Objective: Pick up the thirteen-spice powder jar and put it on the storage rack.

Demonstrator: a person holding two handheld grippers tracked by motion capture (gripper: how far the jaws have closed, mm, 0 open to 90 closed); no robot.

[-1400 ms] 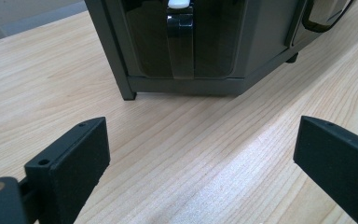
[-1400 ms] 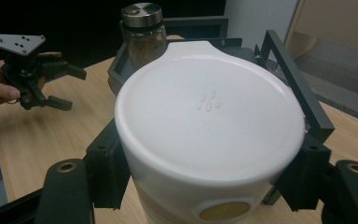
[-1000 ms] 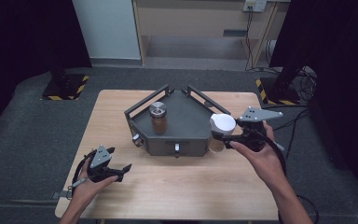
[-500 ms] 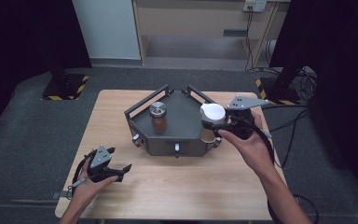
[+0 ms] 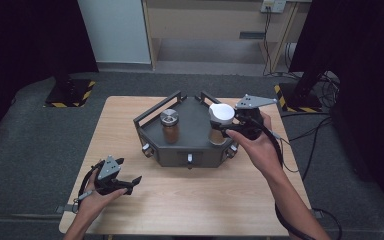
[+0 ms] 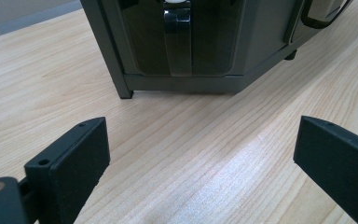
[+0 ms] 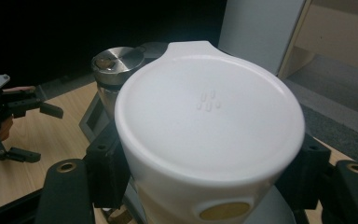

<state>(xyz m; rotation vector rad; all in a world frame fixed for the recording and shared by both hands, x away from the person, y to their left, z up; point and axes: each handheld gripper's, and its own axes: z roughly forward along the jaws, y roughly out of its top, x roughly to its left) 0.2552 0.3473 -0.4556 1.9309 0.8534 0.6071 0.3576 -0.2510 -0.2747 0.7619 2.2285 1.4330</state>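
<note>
A dark grey rack (image 5: 195, 145) with raised bars stands in the middle of the wooden table. In it stands a brown jar with a round metal lid (image 5: 169, 125) (image 7: 117, 58). My right gripper (image 5: 222, 129) is shut on a white-lidded jar (image 5: 221, 114) (image 7: 209, 135) and holds it over the rack's right side. The white lid fills the right gripper view, with the black pads (image 7: 107, 168) pressing its sides. My left gripper (image 5: 130, 184) rests low at the table's front left, jaws open with nothing between them (image 6: 200, 158). It faces the rack's front wall (image 6: 186, 42).
Bare table (image 5: 200, 200) lies in front of the rack and to its left. Small knobs (image 5: 147, 149) stick out from the rack's front. A cable (image 5: 280, 145) trails from the right gripper. Dark floor surrounds the table, with shelving behind.
My right gripper has carried the white-lidded jar leftward from beside the rack's right corner to above the rack. The left gripper has stayed put.
</note>
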